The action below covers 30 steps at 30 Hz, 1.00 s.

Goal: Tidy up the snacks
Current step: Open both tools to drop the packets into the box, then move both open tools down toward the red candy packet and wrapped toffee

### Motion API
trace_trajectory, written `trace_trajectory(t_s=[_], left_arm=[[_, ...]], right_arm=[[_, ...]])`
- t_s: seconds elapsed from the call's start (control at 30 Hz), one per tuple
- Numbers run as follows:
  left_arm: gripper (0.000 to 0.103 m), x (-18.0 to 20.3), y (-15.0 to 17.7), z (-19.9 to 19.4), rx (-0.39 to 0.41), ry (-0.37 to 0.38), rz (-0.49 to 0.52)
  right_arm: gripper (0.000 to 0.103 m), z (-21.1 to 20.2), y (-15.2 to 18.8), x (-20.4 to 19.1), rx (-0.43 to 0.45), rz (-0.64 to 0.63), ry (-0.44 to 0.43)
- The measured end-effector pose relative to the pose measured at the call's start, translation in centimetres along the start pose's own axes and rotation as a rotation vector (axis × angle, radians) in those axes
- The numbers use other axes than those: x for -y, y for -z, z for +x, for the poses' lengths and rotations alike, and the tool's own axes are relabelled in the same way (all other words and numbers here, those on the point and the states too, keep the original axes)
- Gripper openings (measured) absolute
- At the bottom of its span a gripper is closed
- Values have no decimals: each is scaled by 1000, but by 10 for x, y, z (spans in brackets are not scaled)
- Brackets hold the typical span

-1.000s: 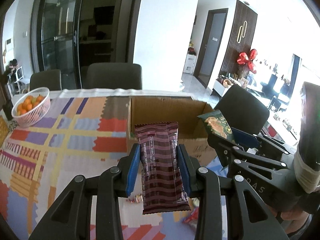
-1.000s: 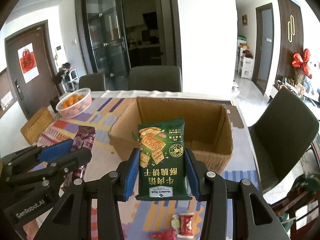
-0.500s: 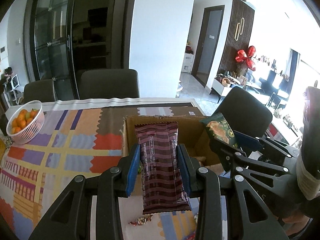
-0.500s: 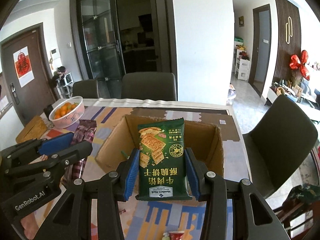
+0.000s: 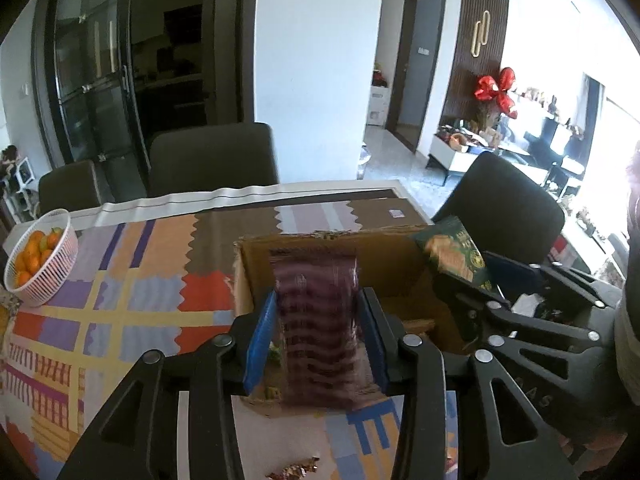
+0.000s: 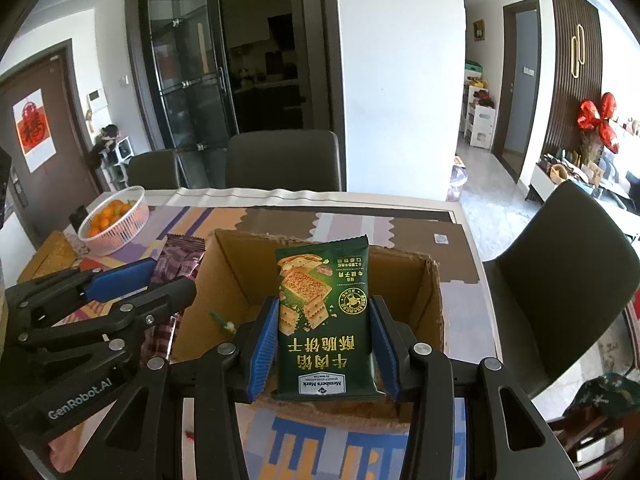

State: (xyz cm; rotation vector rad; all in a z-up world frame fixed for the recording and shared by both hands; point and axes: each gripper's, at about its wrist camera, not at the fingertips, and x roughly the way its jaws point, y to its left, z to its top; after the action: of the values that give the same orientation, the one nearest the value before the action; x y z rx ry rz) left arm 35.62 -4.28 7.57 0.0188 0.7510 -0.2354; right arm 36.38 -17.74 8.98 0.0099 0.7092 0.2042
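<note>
Box (image 5: 400,264) now right under both our claws. Left claw (image 5: 318,332) opening, brown pack (image 5: 316,320) blurry, maybe slipping out. Right claw (image 6: 324,344) squeezes green pack (image 6: 324,320).

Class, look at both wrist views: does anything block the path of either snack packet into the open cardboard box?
Nothing visible does. The maroon packet, between the opening jaws of the left gripper, and the green cracker packet, in the right gripper, both hang over the open-topped cardboard box. Inside shows only a small green scrap.
</note>
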Motion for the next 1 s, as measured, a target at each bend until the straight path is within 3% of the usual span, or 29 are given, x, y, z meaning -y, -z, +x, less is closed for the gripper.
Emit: trace_trajectory(t_s=[0.07, 0.1, 0.87, 1.0], left_arm=[[51, -2, 3, -2, 3, -18, -3], [52, -3, 6, -4, 5, -21, -5], [66, -2, 87, -71, -4, -33, -46], [66, -7, 89, -74, -11, 15, -151]], right_arm=[[60, 3, 0, 3, -7, 15, 21], [61, 2, 2, 4, -6, 22, 28], [61, -65, 62, -10, 21, 10, 13], [61, -68, 64, -10, 5, 8, 7]])
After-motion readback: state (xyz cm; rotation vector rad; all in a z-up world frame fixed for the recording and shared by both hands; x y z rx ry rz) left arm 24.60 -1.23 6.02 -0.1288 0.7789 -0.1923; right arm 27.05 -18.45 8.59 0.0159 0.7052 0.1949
